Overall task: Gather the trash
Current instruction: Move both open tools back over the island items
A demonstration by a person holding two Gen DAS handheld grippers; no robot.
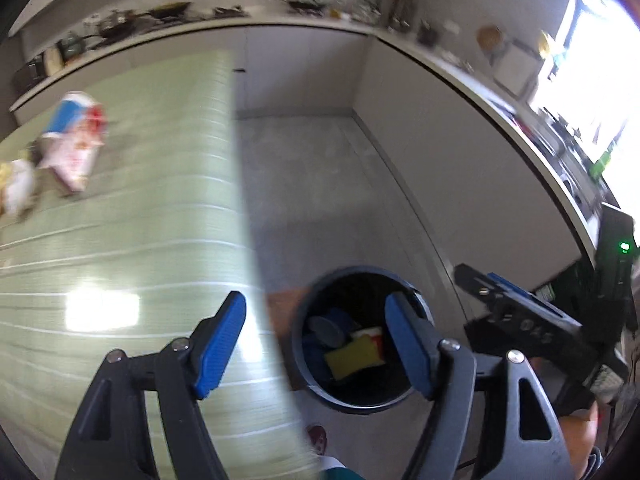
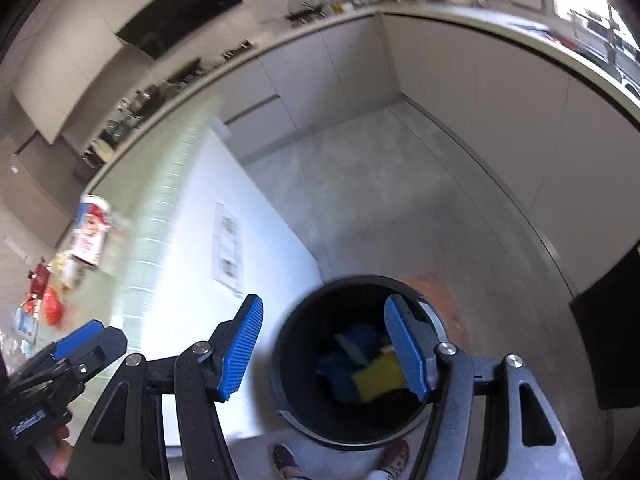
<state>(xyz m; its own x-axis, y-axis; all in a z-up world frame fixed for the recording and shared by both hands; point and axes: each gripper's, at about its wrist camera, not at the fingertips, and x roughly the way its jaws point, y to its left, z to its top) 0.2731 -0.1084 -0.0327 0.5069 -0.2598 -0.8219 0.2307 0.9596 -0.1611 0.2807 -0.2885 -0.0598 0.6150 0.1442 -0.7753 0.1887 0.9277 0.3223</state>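
Both the left gripper (image 1: 316,344) and right gripper (image 2: 324,348) hang spread wide, empty, above the round black trash bin (image 2: 296,412). Yellow sponge (image 2: 378,378) lies inside, below the right gripper. Blurred red-white-blue packet (image 1: 74,144) sits well apart on the green tiled counter (image 1: 140,220).

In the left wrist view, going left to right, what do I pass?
White crumpled wrapper → blue and red packet → green table → trash bin → right gripper.

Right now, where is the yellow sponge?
The sponge lies inside the dark bin on the floor, beside blue items and a red-and-white wrapper; both wrist views look down on it, right of the green table.
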